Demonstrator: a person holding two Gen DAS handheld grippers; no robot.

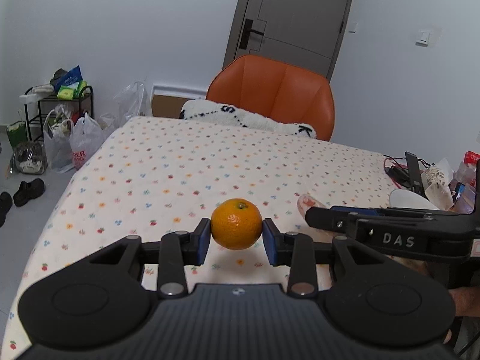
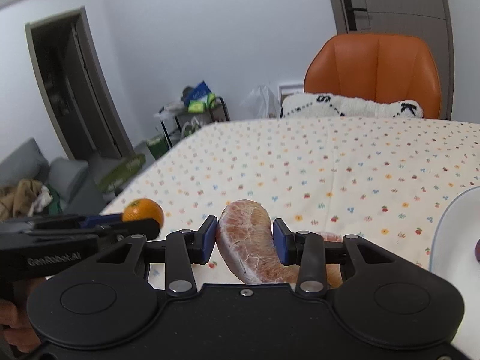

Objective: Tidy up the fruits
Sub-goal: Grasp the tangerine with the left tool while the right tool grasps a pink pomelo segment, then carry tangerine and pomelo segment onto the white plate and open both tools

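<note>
Left gripper [image 1: 237,241]: you hold it above the flowered tablecloth [image 1: 186,165], its blue pads pinching a small orange [image 1: 237,223] from both sides. A faint shadow beneath suggests the fruit is lifted clear of the cloth.

Orange: whole, unpeeled, stem end up, level with your right tool and just to its left.

Right gripper [image 2: 244,241]: you hold it just beside the left one, its pads pressed onto a peeled grapefruit wedge [image 2: 250,240]. The wedge stands between the pads, its lower end hidden behind the tool body, so you cannot tell whether it touches the cloth.

Second piece [image 2: 330,237]: a similar pinkish piece shows partly behind your right finger; it looks to lie on the cloth, unhandled.

Plate [image 2: 444,225]: white, at the far right edge of the table, with a dark reddish fruit [image 2: 477,253] barely showing on it.

Progress: probably one fruit is already on the plate; two are in your grip but not yet placed, and at least one piece waits on the cloth.

Left to do: likely carry both held fruits rightward to the plate, then fetch the remaining piece.
</note>
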